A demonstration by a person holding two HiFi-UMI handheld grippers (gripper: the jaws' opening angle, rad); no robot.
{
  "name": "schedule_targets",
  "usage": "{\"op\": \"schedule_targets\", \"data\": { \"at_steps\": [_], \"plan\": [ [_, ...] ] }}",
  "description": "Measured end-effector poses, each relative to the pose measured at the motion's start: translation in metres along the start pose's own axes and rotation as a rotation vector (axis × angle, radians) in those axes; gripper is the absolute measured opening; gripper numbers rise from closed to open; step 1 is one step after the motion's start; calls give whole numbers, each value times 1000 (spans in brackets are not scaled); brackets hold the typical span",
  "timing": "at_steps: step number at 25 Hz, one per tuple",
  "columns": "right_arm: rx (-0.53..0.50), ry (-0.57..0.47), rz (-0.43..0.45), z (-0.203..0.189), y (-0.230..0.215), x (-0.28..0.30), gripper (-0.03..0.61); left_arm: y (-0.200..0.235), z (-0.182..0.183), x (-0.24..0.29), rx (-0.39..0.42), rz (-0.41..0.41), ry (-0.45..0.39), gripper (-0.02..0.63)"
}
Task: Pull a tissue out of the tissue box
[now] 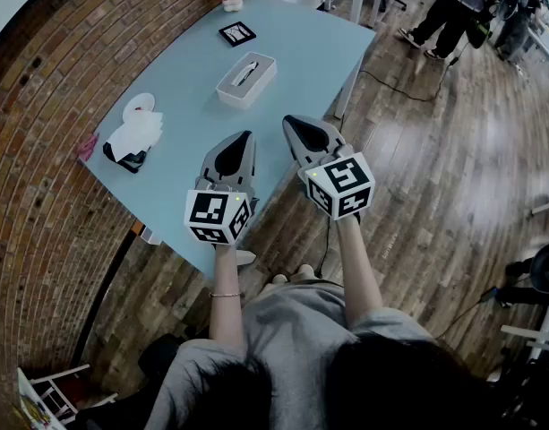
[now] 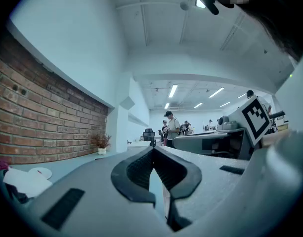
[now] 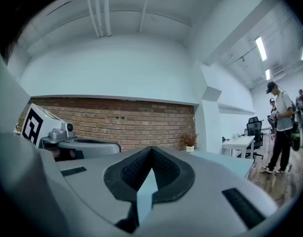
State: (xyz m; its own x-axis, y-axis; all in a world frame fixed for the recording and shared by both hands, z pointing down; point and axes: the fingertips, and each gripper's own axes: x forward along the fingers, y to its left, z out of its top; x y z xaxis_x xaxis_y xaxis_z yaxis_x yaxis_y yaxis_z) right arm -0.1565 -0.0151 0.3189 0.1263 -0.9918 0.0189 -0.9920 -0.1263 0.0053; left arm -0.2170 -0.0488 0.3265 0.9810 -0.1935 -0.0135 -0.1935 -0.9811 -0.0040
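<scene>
My left claw (image 1: pixel 246 136) and right claw (image 1: pixel 288 120) hang side by side over the near edge of the table (image 1: pixel 301 52). Both are closed tip to tip with nothing between them, and each claw's own view (image 2: pixel 152 150) (image 3: pixel 151 150) shows the same. The tissue box (image 1: pixel 226 89) lies straight ahead of my left claw's tip, well apart from it, and ahead and a little to the left of my right claw. A tissue (image 1: pixel 245 73) pokes up from the slot in its top. I judge that sheet to be very light, limp and easy to tear, so I would open one claw and pinch the raised fold near its middle, not a loose corner. The box looks light too, and I expect it to lift or slide with the pull. My other claw could press down on the lid beside the slot while I draw the sheet upward.
</scene>
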Motion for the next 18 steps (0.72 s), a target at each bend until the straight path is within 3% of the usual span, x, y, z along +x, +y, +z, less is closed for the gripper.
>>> {"op": "schedule_targets", "data": {
  "at_steps": [18],
  "plan": [
    [11, 18, 51, -12, -41, 5, -2, -7, -13, 37, -17, 50, 30, 3]
  ]
}}
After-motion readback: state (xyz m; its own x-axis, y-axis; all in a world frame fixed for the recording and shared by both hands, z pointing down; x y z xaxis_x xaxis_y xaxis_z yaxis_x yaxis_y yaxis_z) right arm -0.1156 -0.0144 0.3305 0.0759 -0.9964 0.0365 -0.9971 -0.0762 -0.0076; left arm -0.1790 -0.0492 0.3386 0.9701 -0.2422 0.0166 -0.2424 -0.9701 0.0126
